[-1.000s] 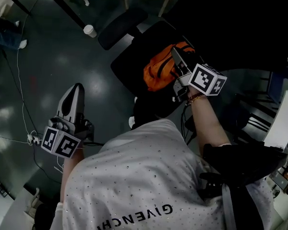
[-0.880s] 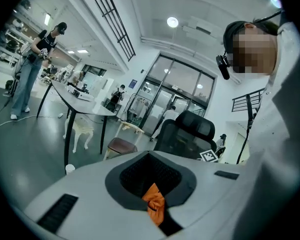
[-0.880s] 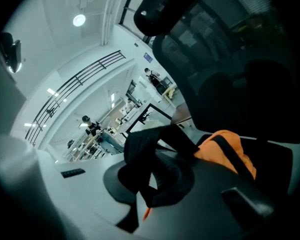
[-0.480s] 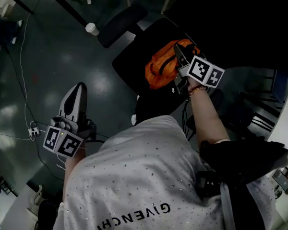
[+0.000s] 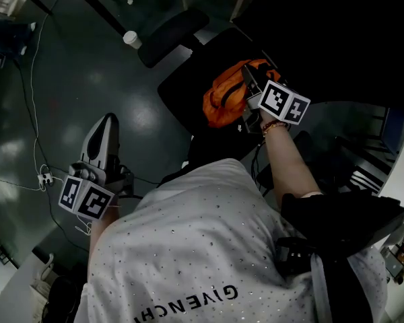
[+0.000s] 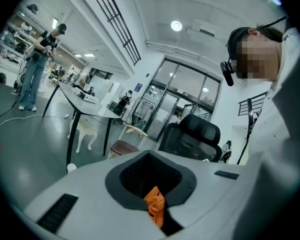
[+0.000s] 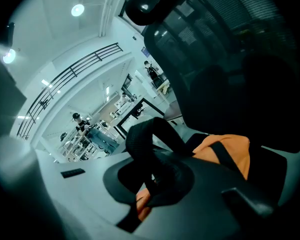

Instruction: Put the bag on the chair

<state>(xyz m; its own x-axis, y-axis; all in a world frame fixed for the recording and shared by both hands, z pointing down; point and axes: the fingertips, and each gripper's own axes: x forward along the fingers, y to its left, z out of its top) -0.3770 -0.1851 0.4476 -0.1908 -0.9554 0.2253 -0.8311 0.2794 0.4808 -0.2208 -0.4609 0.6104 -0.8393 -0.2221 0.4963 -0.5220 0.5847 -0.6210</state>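
Orange bag (image 5: 222, 103) is pretty much the only bright thing in the head view. It's over the black seat of the office chair (image 5: 188, 86) and looks like it's resting on it. The right gripper (image 5: 248, 81) is right at the bag's top edge, marker cube facing up. The left gripper (image 5: 106, 123) is well apart from all that, hanging over the grey floor (image 5: 74, 93) on the other side, jaws together in a point. A white paper cup (image 5: 130, 39) stands on the floor beyond the chair.

Left gripper view: jaws pressed together, and none of the bag is between them. Past them there's a black mesh chair (image 6: 192, 134), a counter (image 6: 85, 98) on thin legs and a person (image 6: 37, 66) standing far off.

Right gripper view: jaws clamped tight on the bag's black strap (image 7: 145, 134), which loops up out of them and runs back to the orange fabric lying on the dark seat just beyond. The chair's backrest fills the upper right.
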